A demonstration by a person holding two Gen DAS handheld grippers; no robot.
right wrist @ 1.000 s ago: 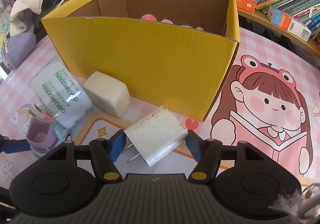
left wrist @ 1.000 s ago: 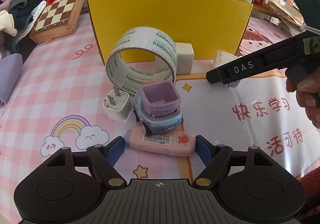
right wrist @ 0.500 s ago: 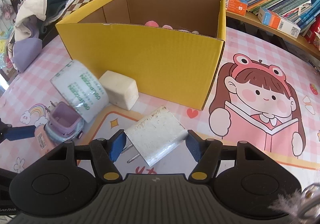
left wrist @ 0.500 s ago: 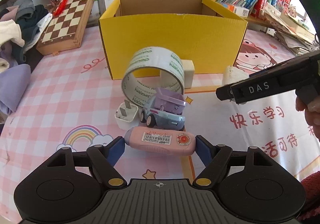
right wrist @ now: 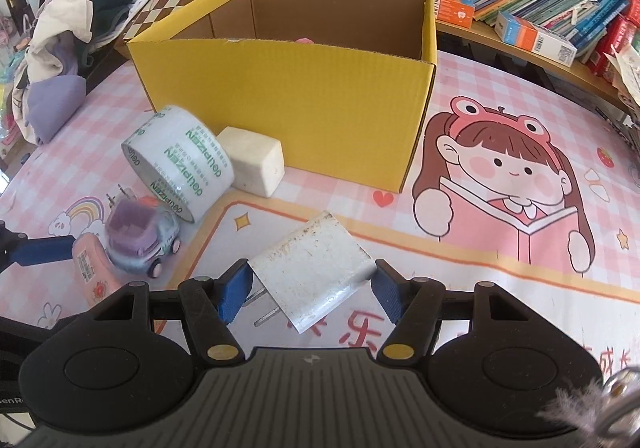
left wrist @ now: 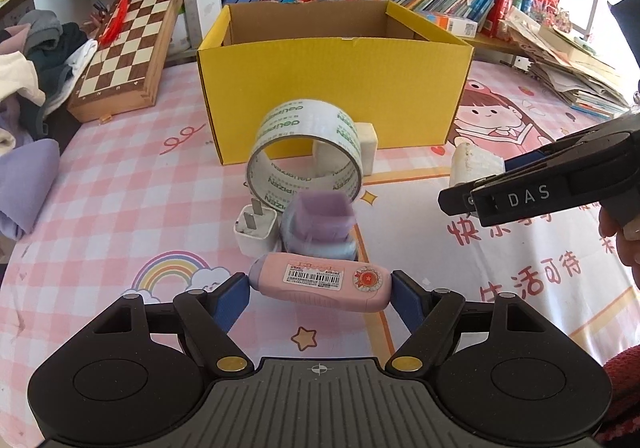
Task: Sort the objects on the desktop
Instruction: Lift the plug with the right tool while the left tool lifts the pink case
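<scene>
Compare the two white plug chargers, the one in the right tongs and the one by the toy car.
The large scuffed white charger is clamped in the right tongs, prongs pointing sideways; the small clean white charger stands free on the mat, prongs up, beside the purple toy car. One is dirty and flat, the other clean and cube-like. Both are white two-prong plugs.

tape roll (left wrist: pixel 306 156) — "deliPIZEN" (green print) | right hand-held gripper (left wrist: pixel 472 204) — "DAS" | mat (left wrist: pixel 516 232) — "快乐"
</scene>
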